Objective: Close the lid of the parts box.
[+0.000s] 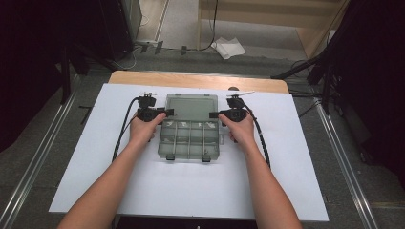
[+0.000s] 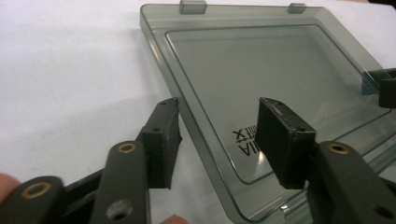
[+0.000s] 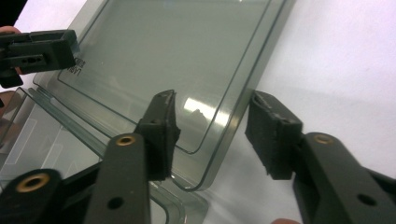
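In the high view, the clear compartment box [image 1: 190,139] lay at the middle of the white table [image 1: 95,181], its lid [image 1: 192,106] swung open and lying flat on the far side, the hinge line running left to right. The left gripper [image 1: 165,113] sat at the lid's left edge and the right gripper [image 1: 215,114] at its right edge, each about level with the hinge, so both were equally near and faced one another across the lid's width.

In the left gripper view, the jaws stood wide apart and straddled the lid's [image 2: 261,93] side rim: one pad on the table side, the other over the panel, neither pressing on it. The lid stretched away ahead and to the right.

In the right gripper view, the jaws were likewise wide, bracketing the opposite rim of the lid [image 3: 187,60] near its rounded corner, with no clamp made. The left gripper [image 3: 32,53] showed across the panel. I judged the next move to need both to close on the rims together, then turn the lid about the hinge
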Tool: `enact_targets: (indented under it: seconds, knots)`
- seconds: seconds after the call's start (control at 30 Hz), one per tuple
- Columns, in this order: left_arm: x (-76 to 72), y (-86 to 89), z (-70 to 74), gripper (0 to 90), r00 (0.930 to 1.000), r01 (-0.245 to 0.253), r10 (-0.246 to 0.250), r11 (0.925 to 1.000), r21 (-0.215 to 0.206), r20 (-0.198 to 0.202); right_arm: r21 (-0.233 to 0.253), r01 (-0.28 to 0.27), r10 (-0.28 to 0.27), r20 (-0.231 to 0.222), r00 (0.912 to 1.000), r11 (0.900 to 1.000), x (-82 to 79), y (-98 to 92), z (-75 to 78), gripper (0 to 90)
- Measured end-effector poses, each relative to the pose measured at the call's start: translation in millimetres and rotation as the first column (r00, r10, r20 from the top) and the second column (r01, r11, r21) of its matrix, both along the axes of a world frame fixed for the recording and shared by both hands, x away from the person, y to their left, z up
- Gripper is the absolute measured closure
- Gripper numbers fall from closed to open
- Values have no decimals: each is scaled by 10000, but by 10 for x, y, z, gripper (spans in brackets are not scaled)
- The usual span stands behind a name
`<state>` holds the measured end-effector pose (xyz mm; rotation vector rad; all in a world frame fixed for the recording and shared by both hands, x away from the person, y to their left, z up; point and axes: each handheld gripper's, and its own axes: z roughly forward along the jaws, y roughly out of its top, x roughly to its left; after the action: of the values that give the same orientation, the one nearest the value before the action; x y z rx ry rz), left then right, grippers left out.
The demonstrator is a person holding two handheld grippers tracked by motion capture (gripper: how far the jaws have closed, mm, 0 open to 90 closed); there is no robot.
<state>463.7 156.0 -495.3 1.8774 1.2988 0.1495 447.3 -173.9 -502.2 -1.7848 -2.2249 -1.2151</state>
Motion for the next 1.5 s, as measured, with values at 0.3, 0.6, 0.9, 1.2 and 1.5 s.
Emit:
enact_targets:
  seconds: [0.3, 0.6, 0.9, 1.2, 1.5]
  knots:
    - [-55, 11, 123, 576, 9976, 147, -143, 9999, -53, 673, -203, 138, -115, 1097, 9939, 9997, -94, -54, 130, 745]
    - [-132, 64, 225, 698, 9928, 88, -69, 9998, -150, 1196, -429, 326, -238, 1915, 9812, 9985, -201, -62, 187, 829]
    - [-198, 123, 316, 837, 9895, 199, -202, 9998, 31, 1431, -189, 635, -581, 2102, 9759, 9978, -286, -50, 211, 850]
    - [-233, 139, 299, 845, 9840, 282, -260, 9996, -100, 1763, 91, 686, -687, 2443, 9673, 9976, -255, -85, 370, 778]
    - [-245, 144, 294, 846, 9803, 396, -357, 9991, -161, 1945, -259, 975, -875, 2601, 9616, 9949, -95, -89, 595, 779]
